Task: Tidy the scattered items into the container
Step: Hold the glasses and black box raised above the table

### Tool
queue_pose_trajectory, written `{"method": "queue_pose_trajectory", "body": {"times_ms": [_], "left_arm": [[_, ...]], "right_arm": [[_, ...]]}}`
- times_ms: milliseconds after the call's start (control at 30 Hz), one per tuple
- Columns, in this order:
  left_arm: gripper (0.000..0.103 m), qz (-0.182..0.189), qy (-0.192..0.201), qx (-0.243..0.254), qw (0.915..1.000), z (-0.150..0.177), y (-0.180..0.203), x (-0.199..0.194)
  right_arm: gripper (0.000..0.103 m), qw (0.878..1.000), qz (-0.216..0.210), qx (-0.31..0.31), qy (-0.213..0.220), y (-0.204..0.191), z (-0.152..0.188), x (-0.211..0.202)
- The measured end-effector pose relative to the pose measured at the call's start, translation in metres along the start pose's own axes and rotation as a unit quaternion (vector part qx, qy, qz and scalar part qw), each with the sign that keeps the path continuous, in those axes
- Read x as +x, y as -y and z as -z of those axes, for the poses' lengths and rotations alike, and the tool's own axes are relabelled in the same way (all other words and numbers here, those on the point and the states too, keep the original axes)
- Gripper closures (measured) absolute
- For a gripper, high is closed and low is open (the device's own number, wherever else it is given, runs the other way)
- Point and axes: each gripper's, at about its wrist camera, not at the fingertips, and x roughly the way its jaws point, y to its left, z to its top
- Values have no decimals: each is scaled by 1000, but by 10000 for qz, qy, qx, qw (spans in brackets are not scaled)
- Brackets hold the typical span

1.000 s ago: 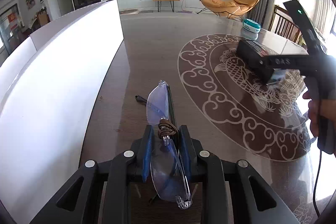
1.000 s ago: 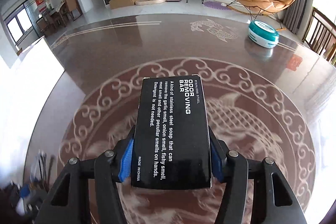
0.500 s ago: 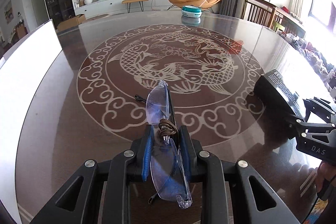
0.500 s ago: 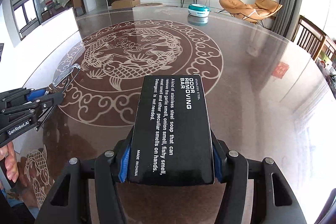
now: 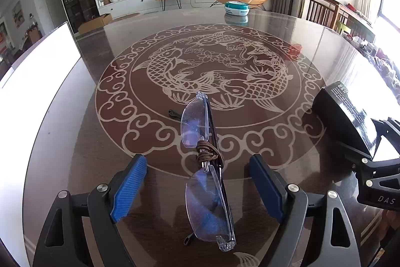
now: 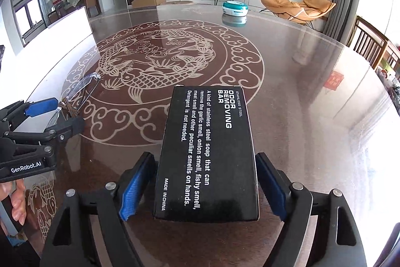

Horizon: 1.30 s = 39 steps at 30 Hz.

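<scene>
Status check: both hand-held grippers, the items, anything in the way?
Left hand-held gripper just opened, glasses between pads, untouched. Right hand-held gripper just opened, black box loose. Path clear.

Black left claw (image 5: 197,185) with blue ribbed pads, silver screws; right claw (image 6: 203,185) alike.

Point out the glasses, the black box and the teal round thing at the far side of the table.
glasses (image 5: 208,202), left wrist view, on the near lens.
black box (image 6: 207,154), right wrist view, on the printed top face.
teal round thing (image 6: 235,8), right wrist view, on its side.
</scene>
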Motion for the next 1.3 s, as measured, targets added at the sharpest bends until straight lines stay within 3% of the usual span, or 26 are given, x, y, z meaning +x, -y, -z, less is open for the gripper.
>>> {"method": "queue_pose_trajectory", "body": {"times_ms": [167, 467, 1300], "left_arm": [[0, -10, -151, -143, 9998, -1, -6, 7], [0, 78, -223, -245, 9994, 1, -9, 8], [0, 78, -223, -248, 9994, 1, -8, 9]], "right_arm": [[13, 9999, 2, 107, -15, 2, -2, 1], [5, 9999, 5, 140, -69, 1, -1, 3], [4, 9999, 70, 78, -108, -2, -2, 6]]}}
